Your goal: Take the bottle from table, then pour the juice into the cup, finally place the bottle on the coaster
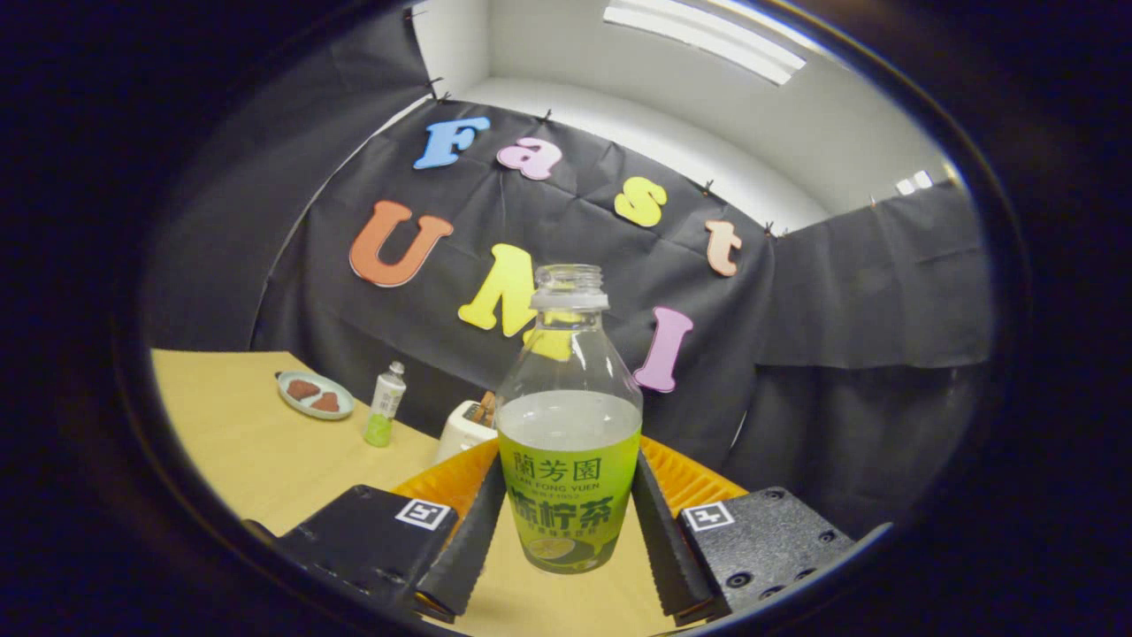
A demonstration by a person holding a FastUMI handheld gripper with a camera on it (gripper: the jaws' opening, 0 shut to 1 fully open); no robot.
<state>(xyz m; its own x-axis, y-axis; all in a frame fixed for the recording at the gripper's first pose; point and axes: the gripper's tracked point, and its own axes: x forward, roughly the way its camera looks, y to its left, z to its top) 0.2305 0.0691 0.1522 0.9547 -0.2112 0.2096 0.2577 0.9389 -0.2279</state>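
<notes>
An uncapped clear bottle (pixel 568 425) with a green label and pale juice stands upright between my two fingers. My gripper (pixel 566 522) is shut on the bottle, both fingers pressing on the label's sides. The bottle seems lifted, with the wooden table (pixel 248 442) showing below and behind it. An orange ribbed thing (pixel 685 478), perhaps a tray or coaster, sits right behind the bottle, partly hidden by it and my fingers.
At the table's far left lies a pale green plate (pixel 315 394) with two brown pieces. A small bottle (pixel 385 405) with green liquid stands near it. A white toaster-like box (pixel 466 427) sits just beyond the orange thing.
</notes>
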